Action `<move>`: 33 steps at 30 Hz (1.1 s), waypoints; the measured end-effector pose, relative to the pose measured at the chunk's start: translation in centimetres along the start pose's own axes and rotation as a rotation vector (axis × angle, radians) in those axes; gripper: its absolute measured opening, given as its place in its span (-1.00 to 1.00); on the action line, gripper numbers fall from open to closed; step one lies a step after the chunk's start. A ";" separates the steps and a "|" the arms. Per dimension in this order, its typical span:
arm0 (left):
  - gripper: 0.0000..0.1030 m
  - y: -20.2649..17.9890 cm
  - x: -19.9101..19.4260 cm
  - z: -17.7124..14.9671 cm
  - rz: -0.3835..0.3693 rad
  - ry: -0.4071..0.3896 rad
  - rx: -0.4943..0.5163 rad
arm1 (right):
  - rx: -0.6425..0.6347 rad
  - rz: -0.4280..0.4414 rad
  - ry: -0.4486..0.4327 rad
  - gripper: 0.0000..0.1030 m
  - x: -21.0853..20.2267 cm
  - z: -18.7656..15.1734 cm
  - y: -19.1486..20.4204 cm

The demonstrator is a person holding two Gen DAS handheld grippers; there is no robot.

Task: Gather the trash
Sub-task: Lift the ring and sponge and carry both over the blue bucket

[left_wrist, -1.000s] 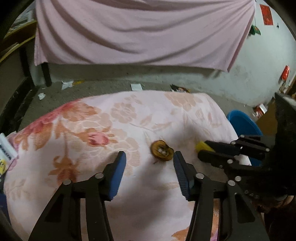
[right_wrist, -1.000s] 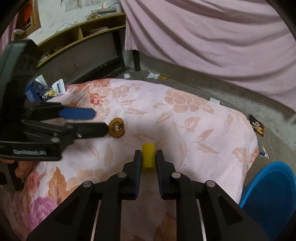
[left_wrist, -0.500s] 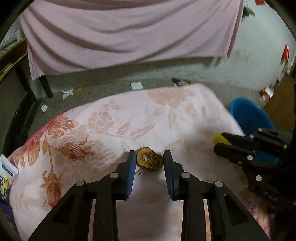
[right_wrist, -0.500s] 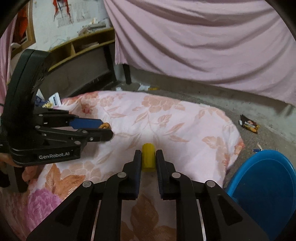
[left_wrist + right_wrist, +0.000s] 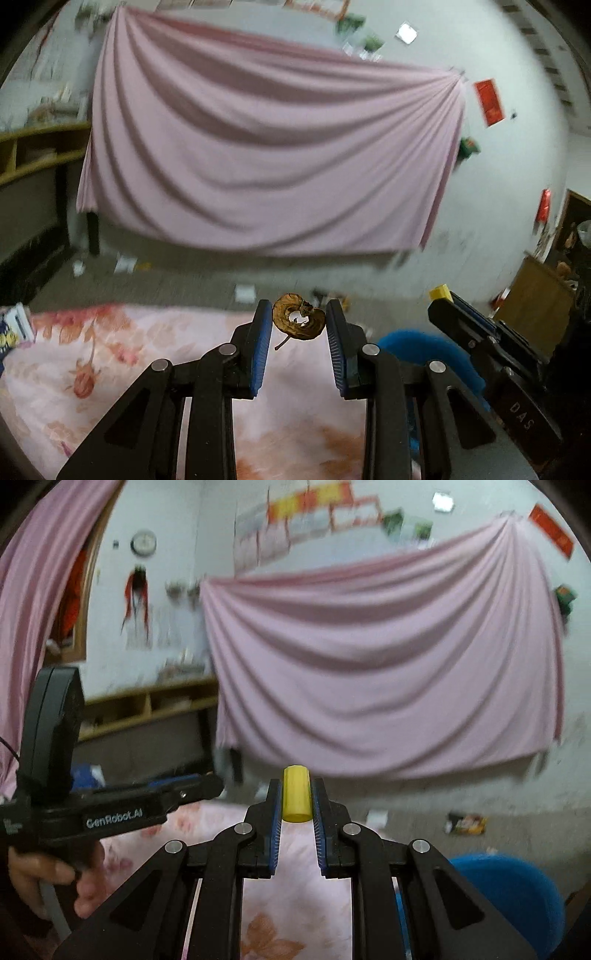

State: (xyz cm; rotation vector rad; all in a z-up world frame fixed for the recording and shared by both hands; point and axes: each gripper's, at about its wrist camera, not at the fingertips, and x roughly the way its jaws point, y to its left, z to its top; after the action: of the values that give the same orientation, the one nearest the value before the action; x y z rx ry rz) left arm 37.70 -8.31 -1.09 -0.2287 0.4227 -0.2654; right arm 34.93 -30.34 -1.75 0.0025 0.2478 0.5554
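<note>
Both pieces are lifted off the bed (image 5: 110, 354): the left gripper (image 5: 299, 326) has its fingers clamped on the dried fruit slice (image 5: 298, 322), and the right gripper (image 5: 296, 797) on the yellow cylinder (image 5: 296, 794). Next, I think, both must go over the blue bin (image 5: 517, 893) and release.

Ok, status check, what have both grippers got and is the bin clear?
Left gripper shut on dried brown peel. Right gripper shut on yellow cylinder. Both lifted off the floral cloth. Blue bin lower right, nothing blocking.

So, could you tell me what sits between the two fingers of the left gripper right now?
In the left wrist view, a brown dried fruit slice is pinched between the left gripper fingers, lifted clear of the floral cloth.
</note>
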 end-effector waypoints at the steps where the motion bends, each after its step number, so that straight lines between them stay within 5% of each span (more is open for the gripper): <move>1: -0.51 -0.6 -0.5 0.3 -0.011 -0.027 0.009 | 0.005 -0.007 -0.041 -0.74 -1.0 0.3 -0.5; 7: -0.51 -5.4 -4.0 1.3 -0.080 -0.198 0.141 | 0.060 -0.027 -0.185 -0.74 -5.2 1.1 -3.0; 12: -0.51 -8.8 -4.5 0.8 -0.119 -0.258 0.245 | 0.074 -0.085 -0.253 -0.74 -8.1 1.2 -4.4; 33: -0.50 -19.0 -2.1 -2.8 -0.206 -0.218 0.329 | 0.129 -0.206 -0.269 -0.73 -12.3 0.2 -8.0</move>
State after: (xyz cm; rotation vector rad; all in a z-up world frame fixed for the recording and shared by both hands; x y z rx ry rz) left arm 30.79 -26.02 2.35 0.0231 0.1349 -0.5015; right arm 29.10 -43.58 0.70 0.1737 0.0196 0.3283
